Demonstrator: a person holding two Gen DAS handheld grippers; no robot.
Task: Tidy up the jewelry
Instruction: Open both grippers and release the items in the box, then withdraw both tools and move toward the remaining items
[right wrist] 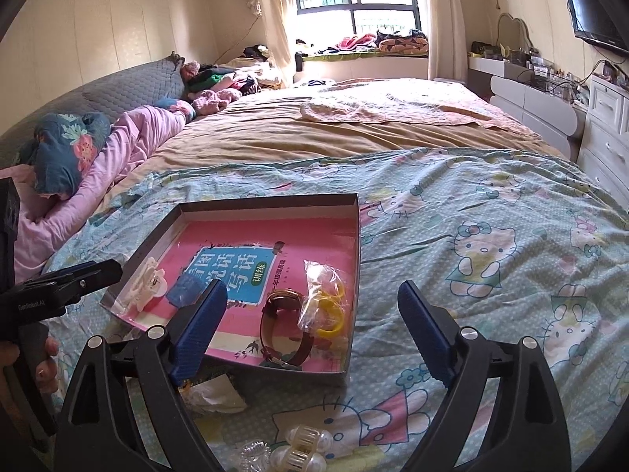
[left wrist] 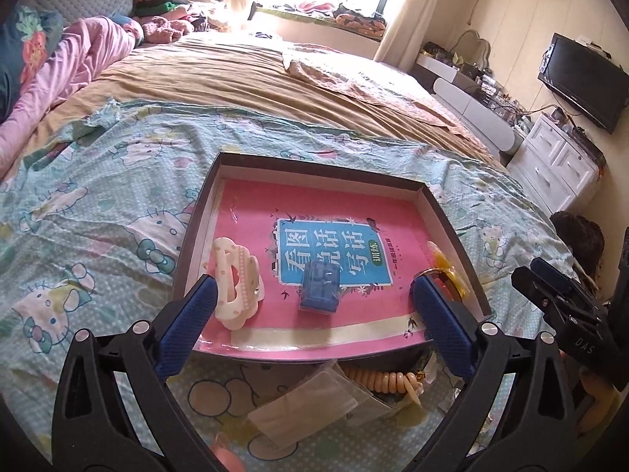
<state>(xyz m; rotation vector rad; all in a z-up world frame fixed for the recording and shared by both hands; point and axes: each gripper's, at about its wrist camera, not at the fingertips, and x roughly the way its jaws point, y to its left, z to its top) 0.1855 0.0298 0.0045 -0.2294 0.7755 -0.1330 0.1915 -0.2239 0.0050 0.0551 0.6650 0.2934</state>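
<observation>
Shallow dark-walled box (left wrist: 444, 212) on the cartoon-print bedsheet (left wrist: 98, 181), lined with a pink booklet (left wrist: 251, 216). Inside: cream hair claw (left wrist: 236, 287), small blue case (left wrist: 319, 285), brown-strapped watch (right wrist: 285, 324), bagged yellow rings (right wrist: 328, 303). Left gripper (left wrist: 314, 299) and right gripper (right wrist: 312, 303) both spread, holding nothing. Loose before the box: coiled hair tie (left wrist: 387, 381), clear clips (right wrist: 302, 448).

Wide, empty right claw (right wrist: 312, 306) above boxed watch (right wrist: 285, 324).
</observation>
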